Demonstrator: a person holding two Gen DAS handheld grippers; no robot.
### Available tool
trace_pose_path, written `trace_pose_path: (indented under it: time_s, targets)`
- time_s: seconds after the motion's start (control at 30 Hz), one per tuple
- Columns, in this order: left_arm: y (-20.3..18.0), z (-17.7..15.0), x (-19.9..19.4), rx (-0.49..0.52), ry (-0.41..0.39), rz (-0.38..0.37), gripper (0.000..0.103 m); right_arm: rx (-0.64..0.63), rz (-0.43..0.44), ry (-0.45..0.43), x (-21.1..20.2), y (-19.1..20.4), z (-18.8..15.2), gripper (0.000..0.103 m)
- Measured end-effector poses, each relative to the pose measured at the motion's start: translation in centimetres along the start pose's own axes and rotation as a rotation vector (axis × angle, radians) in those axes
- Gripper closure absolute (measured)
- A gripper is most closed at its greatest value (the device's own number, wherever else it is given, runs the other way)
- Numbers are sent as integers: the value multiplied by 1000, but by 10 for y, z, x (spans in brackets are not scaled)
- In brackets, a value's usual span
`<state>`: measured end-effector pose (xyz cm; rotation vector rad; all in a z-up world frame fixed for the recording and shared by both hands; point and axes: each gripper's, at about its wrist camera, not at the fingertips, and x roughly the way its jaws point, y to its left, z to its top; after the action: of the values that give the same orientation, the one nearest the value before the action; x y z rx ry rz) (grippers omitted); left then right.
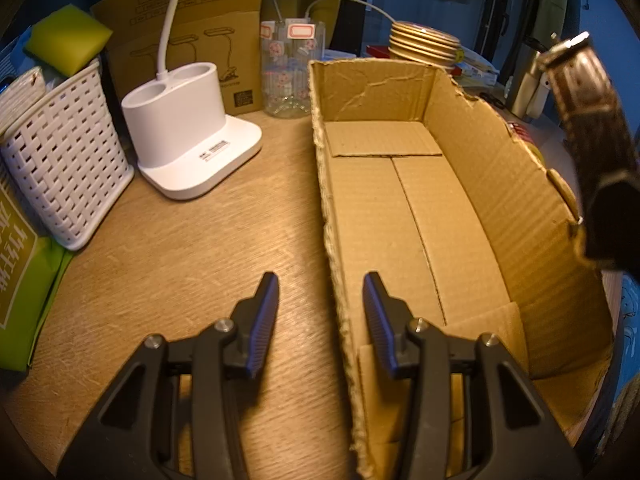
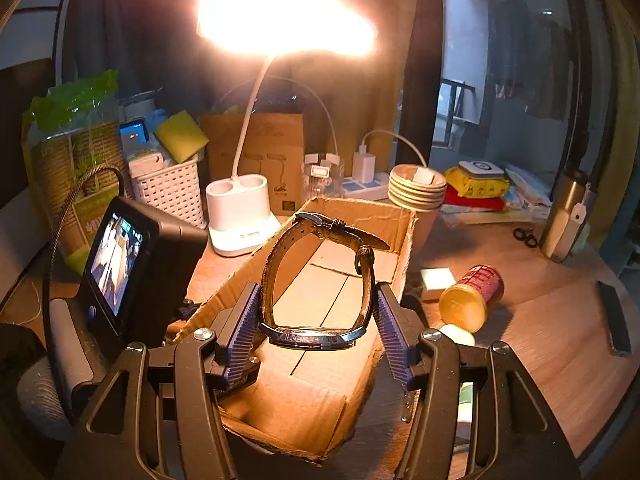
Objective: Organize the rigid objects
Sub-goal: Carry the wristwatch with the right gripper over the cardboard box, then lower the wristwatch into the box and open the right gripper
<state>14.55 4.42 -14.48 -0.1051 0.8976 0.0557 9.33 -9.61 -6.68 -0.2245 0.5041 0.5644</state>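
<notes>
An open, empty cardboard box (image 1: 420,208) lies on the wooden desk; it also shows in the right wrist view (image 2: 280,392). My right gripper (image 2: 316,320) is shut on a wristwatch (image 2: 316,276) with a dark leather strap, held above the box's near end. The watch (image 1: 588,112) also shows at the right edge of the left wrist view, above the box's right wall. My left gripper (image 1: 320,320) is open and empty, its fingers straddling the box's left wall near the front.
A white lamp base (image 1: 188,128), a white woven basket (image 1: 64,160), a clear jar (image 1: 290,68) and stacked plates (image 1: 424,46) stand behind the box. A red can with yellow lid (image 2: 472,296), a small white box (image 2: 436,282), scissors (image 2: 526,236) and a metal flask (image 2: 568,216) lie right of it.
</notes>
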Motion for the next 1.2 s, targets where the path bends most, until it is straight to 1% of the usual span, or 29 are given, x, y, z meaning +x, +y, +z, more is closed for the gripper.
trace_pose_path:
  time_s: [0.27, 0.43, 0.87, 1.2]
  targets:
    - [0, 0, 0, 0, 0, 0, 57, 13, 15, 58, 11, -3, -11, 43]
    - [0, 0, 0, 0, -1, 0, 57, -12, 39, 108, 18, -1, -19, 43]
    - [5, 0, 1, 4, -2, 0, 56, -69, 46, 153, 21, 2, -22, 42]
    - [3, -1, -1, 0, 0, -2, 56, -65, 71, 139, 14, 2, -19, 42]
